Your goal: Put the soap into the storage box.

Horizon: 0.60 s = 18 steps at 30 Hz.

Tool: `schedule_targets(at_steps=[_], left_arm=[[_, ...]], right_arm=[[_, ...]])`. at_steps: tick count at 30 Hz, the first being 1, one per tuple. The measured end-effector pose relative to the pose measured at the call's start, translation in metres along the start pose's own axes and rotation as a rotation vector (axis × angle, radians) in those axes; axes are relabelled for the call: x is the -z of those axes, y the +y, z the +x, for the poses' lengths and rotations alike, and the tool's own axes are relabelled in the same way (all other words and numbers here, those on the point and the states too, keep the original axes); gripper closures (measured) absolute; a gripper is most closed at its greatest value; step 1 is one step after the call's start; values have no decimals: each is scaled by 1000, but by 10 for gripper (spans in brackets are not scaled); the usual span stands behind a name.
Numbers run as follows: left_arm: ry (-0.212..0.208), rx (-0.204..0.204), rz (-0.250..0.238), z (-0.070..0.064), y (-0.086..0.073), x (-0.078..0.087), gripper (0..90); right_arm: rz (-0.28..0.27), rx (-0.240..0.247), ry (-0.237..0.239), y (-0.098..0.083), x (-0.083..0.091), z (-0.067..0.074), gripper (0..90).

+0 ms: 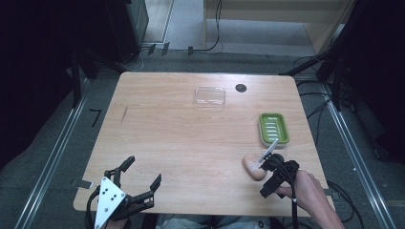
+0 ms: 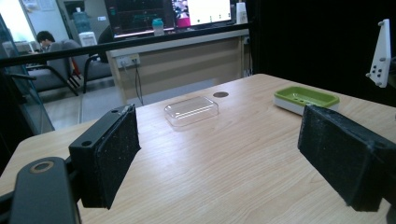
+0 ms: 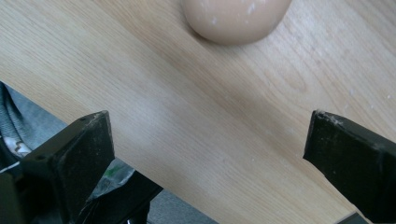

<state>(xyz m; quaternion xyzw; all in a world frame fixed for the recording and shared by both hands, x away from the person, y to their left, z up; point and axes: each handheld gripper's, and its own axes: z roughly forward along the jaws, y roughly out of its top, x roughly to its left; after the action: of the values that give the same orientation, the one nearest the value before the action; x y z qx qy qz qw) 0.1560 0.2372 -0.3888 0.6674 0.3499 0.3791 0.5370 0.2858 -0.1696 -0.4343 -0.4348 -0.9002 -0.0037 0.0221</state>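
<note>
Overhead, the right hand-held gripper hovers wide open just near of the tan soap bar at the desk's near right; its own view cuts the bar off at the top. The left hand-held gripper, also open, faces the clear lid and green soap dish.

The high view looks down on the whole bench, the left gripper view skims low across it, and the right gripper view hangs close above its near edge

Clear plastic lid far across wooden table, dark round hole beside it
</note>
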Motion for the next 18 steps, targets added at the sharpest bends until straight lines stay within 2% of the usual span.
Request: schedule_targets(at_steps=[11,18], left_arm=[[-7,1,1,0,0,-2,133],[-12,-4,0,-1,0,-3,133]], right_arm=[[3,7,-1,12,4,3,16],[-4,23,7,27,4,7,16]])
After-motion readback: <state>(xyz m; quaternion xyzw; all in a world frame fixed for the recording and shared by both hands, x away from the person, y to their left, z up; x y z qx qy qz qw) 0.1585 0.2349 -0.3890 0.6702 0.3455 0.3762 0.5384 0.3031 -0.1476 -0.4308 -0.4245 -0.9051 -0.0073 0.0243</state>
